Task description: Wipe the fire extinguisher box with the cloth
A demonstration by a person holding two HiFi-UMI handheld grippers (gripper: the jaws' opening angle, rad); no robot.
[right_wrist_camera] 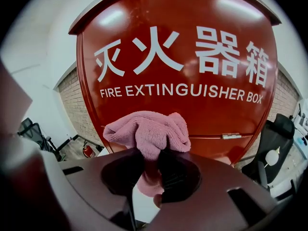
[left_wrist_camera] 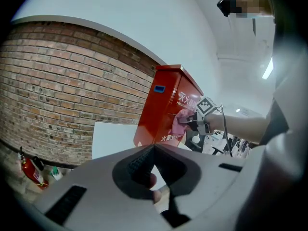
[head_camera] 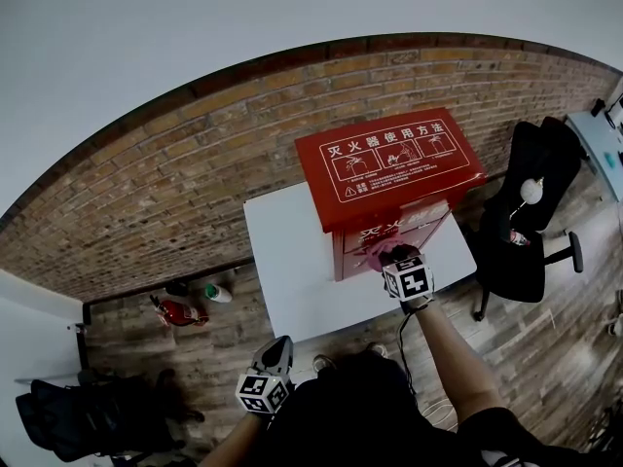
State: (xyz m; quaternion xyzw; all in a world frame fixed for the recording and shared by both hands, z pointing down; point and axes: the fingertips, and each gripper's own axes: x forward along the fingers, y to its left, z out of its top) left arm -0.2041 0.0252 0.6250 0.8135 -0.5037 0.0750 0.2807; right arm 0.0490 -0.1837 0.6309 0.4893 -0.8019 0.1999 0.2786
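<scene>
On the white table [head_camera: 290, 261], set against the brick wall [head_camera: 175, 178], the red fire extinguisher box [head_camera: 389, 168] stands upright, occupying the table's 2 o'clock portion in the head view. The right gripper [right_wrist_camera: 153, 154] is clamped on a pink cloth [right_wrist_camera: 147, 130]. The bunched fabric spreads out at 12 o'clock from the jaw tips, and a tail of it hangs down between the jaws. The cloth is pressed against the box's front face, below the line of white English lettering and to the 9 o'clock side of the small metal latch [right_wrist_camera: 231, 136]. The left gripper [left_wrist_camera: 153, 148] is held low and well apart from the box, off the table's near edge at 7 o'clock in the head view. Its jaws meet at the tips with nothing between them, and they point toward the box. A small red extinguisher [head_camera: 179, 311] lies on the wooden floor at 9 o'clock from the table. A black office chair [head_camera: 531, 207] stands at 3 o'clock.
</scene>
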